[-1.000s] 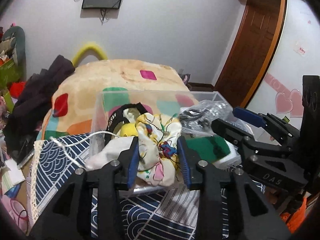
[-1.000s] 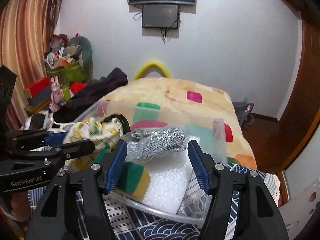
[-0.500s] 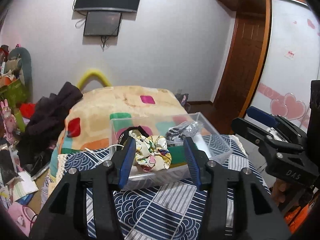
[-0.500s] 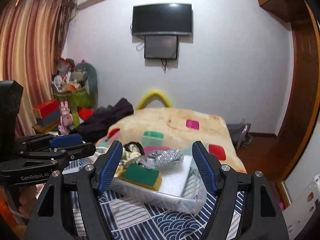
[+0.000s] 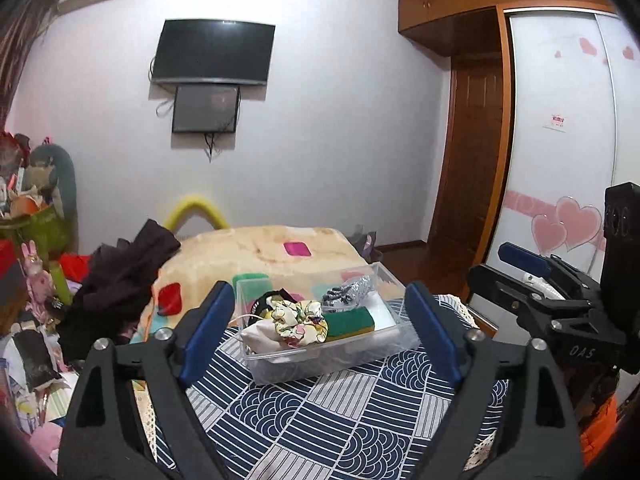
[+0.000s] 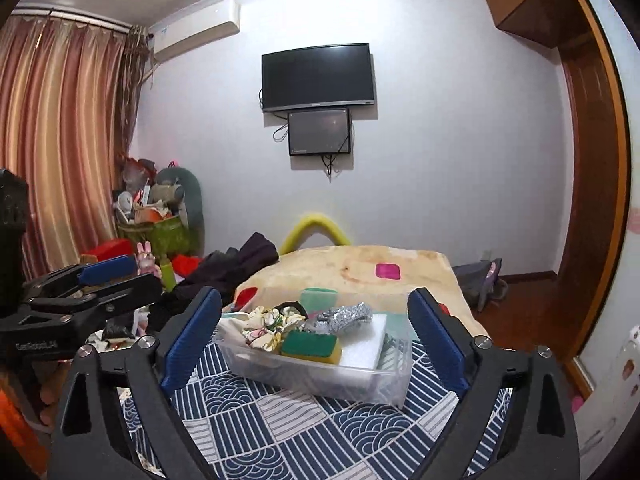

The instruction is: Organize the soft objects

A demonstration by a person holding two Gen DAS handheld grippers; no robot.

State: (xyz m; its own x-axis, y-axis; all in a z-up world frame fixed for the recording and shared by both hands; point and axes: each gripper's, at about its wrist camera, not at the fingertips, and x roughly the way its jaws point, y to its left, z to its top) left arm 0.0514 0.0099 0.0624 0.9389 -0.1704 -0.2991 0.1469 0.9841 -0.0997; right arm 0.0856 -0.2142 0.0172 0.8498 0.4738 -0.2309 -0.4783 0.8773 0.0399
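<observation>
- My left gripper (image 5: 320,322) has its blue-padded jaws spread wide with nothing between them; they have just been opening, and the pads press on no object.
- My right gripper (image 6: 316,338) is the same: jaws far apart, just opened, empty. I read both as released and held back from the box, since the soft things already lie inside it.
- Ahead of both sits the clear rectangular plastic box (image 6: 316,376), on the navy and white patterned cloth (image 5: 320,408). Its thin see-through walls keep the load together while letting me check it.
- Inside, toward my left, a crumpled cream fabric scrunchie with floral print (image 5: 298,320) lies on a limp white cloth pouch (image 5: 256,334), whose cord trails over the rim.
- Beside it lies a green-topped yellow sponge block (image 6: 312,346), flat and springy-looking, leaning on a white foam sheet (image 6: 364,346) that lines the right end of the box.
- A crinkled silver metallic mesh scourer (image 6: 346,316) lies at the back, on the foam; a black band (image 5: 264,302) peeks out behind the scrunchie.
- Beyond the box lies a plush beige blanket with coloured patches (image 5: 280,252), with dark clothes (image 5: 120,276) heaped at its left edge.
- Judging from this, the sorting looks nearly or wholly finished.
</observation>
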